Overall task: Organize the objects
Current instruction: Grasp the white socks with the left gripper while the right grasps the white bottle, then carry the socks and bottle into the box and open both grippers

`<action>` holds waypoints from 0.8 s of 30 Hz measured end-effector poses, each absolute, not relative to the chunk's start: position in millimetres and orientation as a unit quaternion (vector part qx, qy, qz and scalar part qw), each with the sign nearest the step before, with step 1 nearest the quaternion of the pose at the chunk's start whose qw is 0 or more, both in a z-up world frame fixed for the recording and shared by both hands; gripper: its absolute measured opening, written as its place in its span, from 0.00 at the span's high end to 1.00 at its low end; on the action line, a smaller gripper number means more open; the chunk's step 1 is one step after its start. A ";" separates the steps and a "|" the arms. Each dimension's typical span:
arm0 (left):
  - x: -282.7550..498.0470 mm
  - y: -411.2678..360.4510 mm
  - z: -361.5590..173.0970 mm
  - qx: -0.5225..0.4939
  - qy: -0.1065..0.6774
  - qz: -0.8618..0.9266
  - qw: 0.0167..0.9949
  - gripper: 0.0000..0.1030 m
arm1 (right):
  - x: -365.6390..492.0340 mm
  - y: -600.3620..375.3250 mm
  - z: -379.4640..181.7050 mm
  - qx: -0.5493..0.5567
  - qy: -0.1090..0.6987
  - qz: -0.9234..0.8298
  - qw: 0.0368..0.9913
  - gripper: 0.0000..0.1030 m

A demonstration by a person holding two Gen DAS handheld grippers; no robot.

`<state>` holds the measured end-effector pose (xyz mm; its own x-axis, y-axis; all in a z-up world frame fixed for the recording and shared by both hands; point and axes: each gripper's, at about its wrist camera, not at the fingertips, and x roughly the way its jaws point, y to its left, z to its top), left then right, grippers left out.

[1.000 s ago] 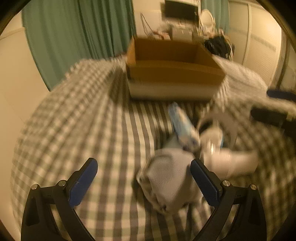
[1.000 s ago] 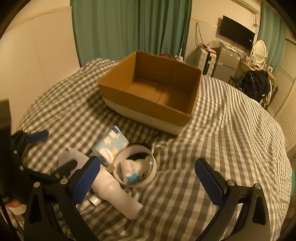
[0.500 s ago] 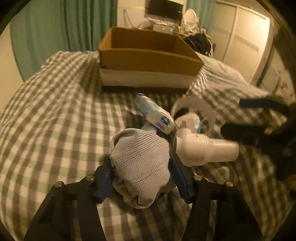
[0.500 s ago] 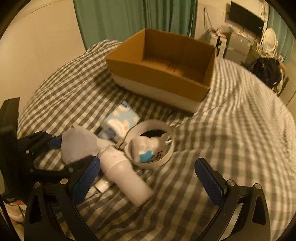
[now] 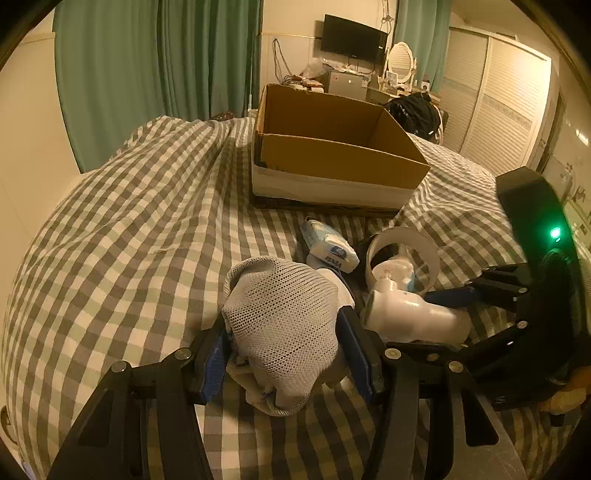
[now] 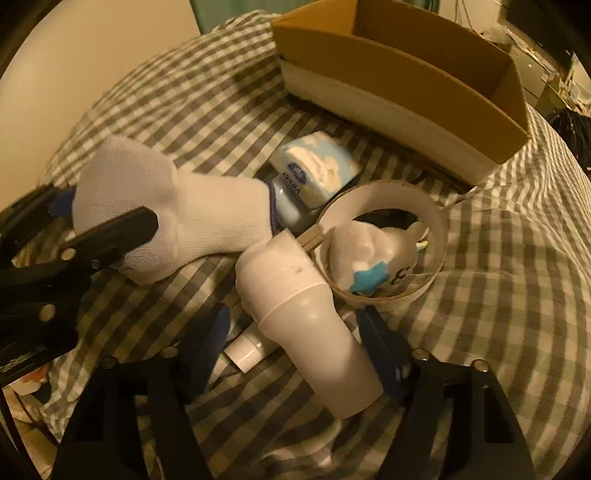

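My left gripper (image 5: 286,356) is shut on a white mesh sock (image 5: 284,325), also seen in the right wrist view (image 6: 166,210). My right gripper (image 6: 299,339) has its jaws on either side of a white pipe elbow (image 6: 299,314), close on it; the elbow also shows in the left wrist view (image 5: 410,314). A blue-and-white tissue pack (image 6: 317,166), a white tape ring (image 6: 384,240) with a small white-and-blue toy (image 6: 369,254) inside it lie beside them. An open cardboard box (image 5: 332,147) stands behind on the checked bedspread (image 5: 129,221).
A small white tube (image 6: 247,352) lies under the elbow. Green curtains (image 5: 147,66) hang behind the bed. A TV (image 5: 352,35), a desk with clutter and wardrobe doors (image 5: 498,99) are at the back right.
My left gripper has closed on the sock and holds it. My right gripper has moved down and forward over the pipe elbow, its jaws narrowing around it.
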<state>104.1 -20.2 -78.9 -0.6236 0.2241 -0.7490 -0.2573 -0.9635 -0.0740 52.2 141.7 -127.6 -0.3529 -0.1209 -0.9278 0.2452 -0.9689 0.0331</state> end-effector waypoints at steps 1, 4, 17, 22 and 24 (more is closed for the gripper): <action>105.3 -20.5 -79.2 -0.413 0.021 0.901 0.133 0.44 | 52.7 141.1 -128.2 0.557 0.059 -0.821 0.110 0.39; 107.8 -20.4 -77.5 -0.412 0.020 0.901 0.132 0.44 | 53.9 141.4 -128.4 0.558 0.051 -0.820 0.118 0.51; 117.5 -18.8 -51.8 -0.385 0.031 0.915 0.117 0.44 | 78.5 138.5 -95.5 0.490 0.063 -0.862 0.113 0.61; 108.2 -15.4 -31.6 -0.365 0.036 0.923 0.116 0.44 | 77.9 149.9 -58.7 0.445 0.058 -0.888 0.101 0.61; 100.5 -9.6 -21.0 -0.355 0.041 0.926 0.120 0.44 | 74.3 153.1 -43.6 0.427 0.062 -0.897 0.093 0.61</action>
